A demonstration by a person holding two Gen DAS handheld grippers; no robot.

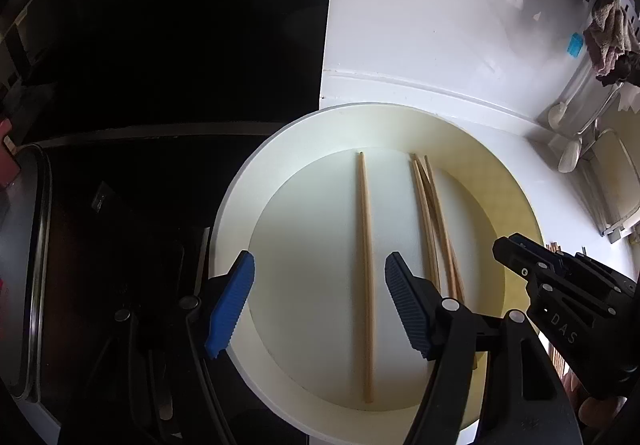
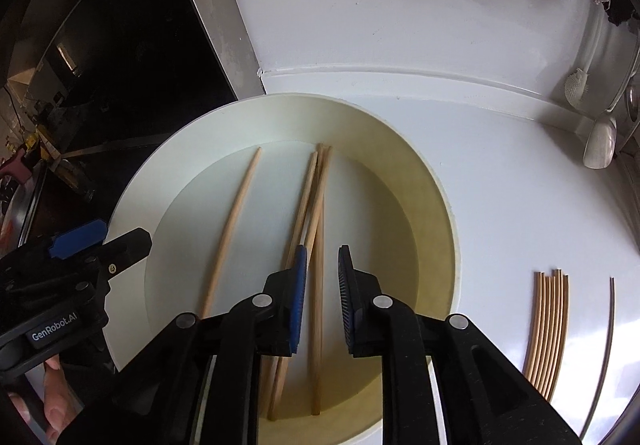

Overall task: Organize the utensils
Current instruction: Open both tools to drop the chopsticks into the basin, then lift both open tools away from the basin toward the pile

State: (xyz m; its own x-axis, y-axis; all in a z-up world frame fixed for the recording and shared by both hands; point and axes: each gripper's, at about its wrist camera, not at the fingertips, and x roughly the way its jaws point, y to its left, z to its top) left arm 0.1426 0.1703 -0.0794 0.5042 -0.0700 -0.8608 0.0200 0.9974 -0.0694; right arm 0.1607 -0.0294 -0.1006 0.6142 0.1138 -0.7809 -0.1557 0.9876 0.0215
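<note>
White counter [image 2: 500, 173], basin [image 2: 436, 181], chopsticks [image 2: 316, 285] lengthwise (tips away), tongs [image 2: 322, 297] parted.

left gripper [image 1: 320, 301]: fingers spread wide, empty | right gripper [image 2: 322, 301]: fingers narrowly parted, empty

Left tongs [image 1: 320, 299], right tongs [image 2: 322, 301]: black frames, ribbed blue pads, silver rivets, white "GenRobot.AI" lettering.

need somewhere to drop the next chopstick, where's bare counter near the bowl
Free: the white counter between the round cream bowl and the row of wooden chopsticks lying on its right, and the strip behind the bowl up to the wall seam. Crowded: inside the bowl, where the right tool hovers over the crossed wooden chopsticks.
</note>
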